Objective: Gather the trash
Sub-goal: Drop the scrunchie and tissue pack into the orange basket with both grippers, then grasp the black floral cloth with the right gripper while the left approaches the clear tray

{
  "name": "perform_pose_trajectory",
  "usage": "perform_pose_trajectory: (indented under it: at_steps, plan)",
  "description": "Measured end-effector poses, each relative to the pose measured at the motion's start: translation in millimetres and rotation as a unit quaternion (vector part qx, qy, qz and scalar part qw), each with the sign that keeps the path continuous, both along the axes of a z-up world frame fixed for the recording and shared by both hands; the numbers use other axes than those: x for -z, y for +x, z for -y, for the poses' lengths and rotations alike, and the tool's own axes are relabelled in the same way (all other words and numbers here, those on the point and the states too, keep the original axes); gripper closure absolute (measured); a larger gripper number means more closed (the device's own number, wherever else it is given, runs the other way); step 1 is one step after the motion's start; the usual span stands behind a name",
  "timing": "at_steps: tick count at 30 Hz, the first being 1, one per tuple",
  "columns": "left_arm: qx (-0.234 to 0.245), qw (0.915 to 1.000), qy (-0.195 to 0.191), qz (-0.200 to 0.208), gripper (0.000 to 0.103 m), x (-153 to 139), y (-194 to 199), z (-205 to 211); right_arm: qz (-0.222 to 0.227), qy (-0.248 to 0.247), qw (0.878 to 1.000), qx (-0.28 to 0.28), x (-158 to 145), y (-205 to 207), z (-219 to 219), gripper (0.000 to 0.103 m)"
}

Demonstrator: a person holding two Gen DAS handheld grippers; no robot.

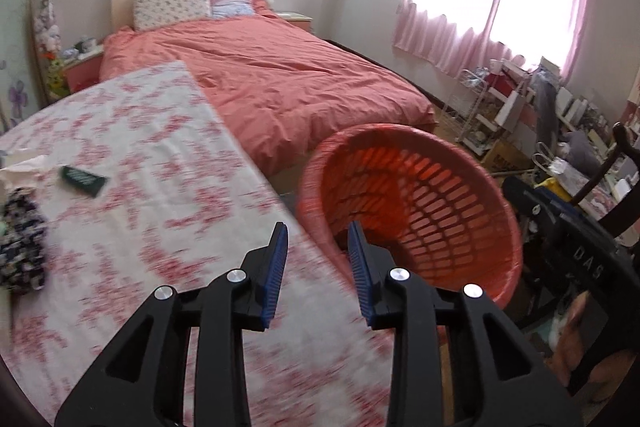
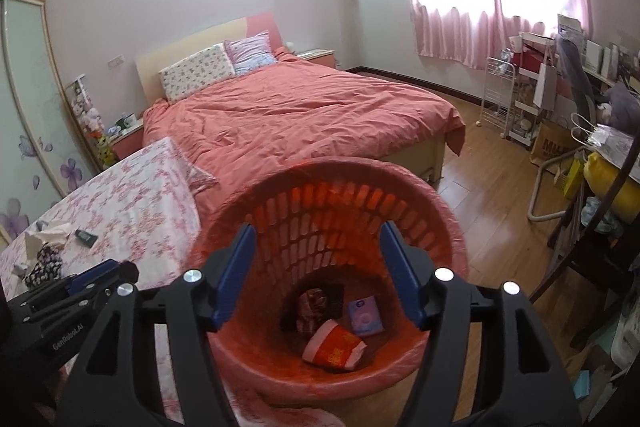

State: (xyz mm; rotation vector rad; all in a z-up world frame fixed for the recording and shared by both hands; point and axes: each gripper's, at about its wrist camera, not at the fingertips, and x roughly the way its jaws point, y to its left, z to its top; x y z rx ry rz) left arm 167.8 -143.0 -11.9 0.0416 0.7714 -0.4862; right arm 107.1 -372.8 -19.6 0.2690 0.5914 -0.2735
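Note:
An orange slatted trash basket (image 2: 436, 223) lined with a pink bag stands beside the floral-cloth table (image 1: 140, 155); it also shows in the left wrist view (image 1: 440, 187). Inside lie a red-and-white paper cup (image 2: 334, 345), a purple packet (image 2: 364, 317) and a dark wrapper (image 2: 312, 307). My right gripper (image 2: 318, 275) is open and empty above the basket mouth. My left gripper (image 1: 318, 273) is open and empty over the table edge next to the basket; it shows in the right wrist view (image 2: 92, 279). On the table lie a dark green packet (image 1: 83, 180), crumpled tissue (image 1: 24, 167) and a dark patterned cloth (image 1: 20, 247).
A bed with a coral cover (image 1: 272, 79) stands behind the table and basket. A cluttered desk, white rack (image 2: 500, 99) and dark chair (image 1: 600, 195) fill the right side. Wood floor (image 2: 492, 187) lies between bed and desk.

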Motion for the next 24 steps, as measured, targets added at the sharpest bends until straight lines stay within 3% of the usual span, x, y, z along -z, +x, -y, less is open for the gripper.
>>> perform_pose_trajectory:
  at_steps: [9, 11, 15, 24]
  plan:
    - [-0.077, 0.9967, 0.018, 0.019, 0.066, -8.2, -10.6, -74.2, 0.003, -0.019, 0.997, -0.071, -16.9, 11.9, -67.0, 0.04]
    - [-0.099, 0.9946, 0.022, 0.022, 0.066, -10.0, -14.4, -95.2, 0.002, -0.035, 0.995, -0.089, -20.5, 15.1, -93.4, 0.03]
    - [-0.146, 0.9888, 0.019, 0.026, 0.063, -13.6, -24.3, -140.5, -0.001, -0.031, 0.99, -0.139, -23.2, 23.1, -141.0, 0.03]
    - [-0.251, 0.9672, 0.022, 0.034, 0.055, -18.1, -50.2, -246.1, -0.031, -0.007, 0.967, -0.254, -16.7, 54.7, -266.2, 0.044]
